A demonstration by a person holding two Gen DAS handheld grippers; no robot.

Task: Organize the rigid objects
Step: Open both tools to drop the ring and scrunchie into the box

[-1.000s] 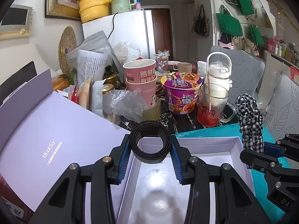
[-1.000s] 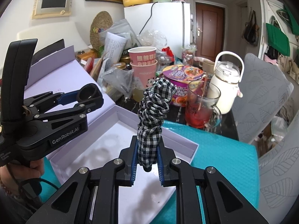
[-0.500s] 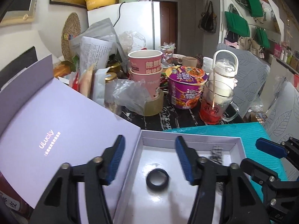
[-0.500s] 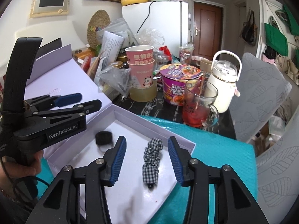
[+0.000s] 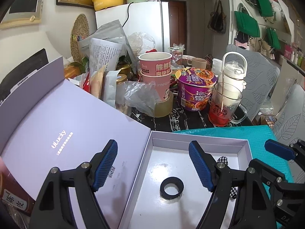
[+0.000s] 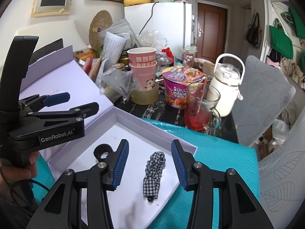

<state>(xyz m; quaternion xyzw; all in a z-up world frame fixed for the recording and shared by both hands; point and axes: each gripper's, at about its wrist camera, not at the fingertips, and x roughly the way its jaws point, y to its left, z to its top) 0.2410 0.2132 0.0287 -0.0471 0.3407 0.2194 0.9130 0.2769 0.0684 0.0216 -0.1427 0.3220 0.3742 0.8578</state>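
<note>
The box (image 5: 198,140) lies open in the lower middle of the left wrist view, its lilac lid (image 5: 63,133) folded out toward the left edge. On the white floor of the box, low in the frame, lies the black ring (image 5: 172,187), flat and on its own. The left gripper (image 5: 152,164) hangs above it with its jaws spread, having just been opening; the ring shows in the gap between the blue pads (image 5: 105,164) but nothing touches it. A bit of the checked scrunchie (image 5: 222,160) peeks out behind the right-hand finger.

In the right wrist view the scrunchie (image 6: 153,173) lies stretched out on the box floor (image 6: 106,137) at lower centre, running from the middle of the frame down toward the bottom. The right gripper (image 6: 149,165) stands over it with jaws apart, having just been opening; the scrunchie is between the pads (image 6: 120,166) yet clear of both. The ring (image 6: 103,151) sits to the left of it in the same box, partly behind the left-hand finger, well apart from the scrunchie. The left gripper (image 6: 76,103) shows at the left edge, held by a hand (image 6: 17,169).

The box rests on a teal mat (image 6: 219,156) on the table (image 6: 171,112). Behind it, across the middle of the frame, stand pink cups (image 6: 143,64), a tape roll (image 6: 144,95), a noodle bowl (image 6: 181,84), a glass mug (image 6: 200,108) and a white bottle (image 6: 226,87).
</note>
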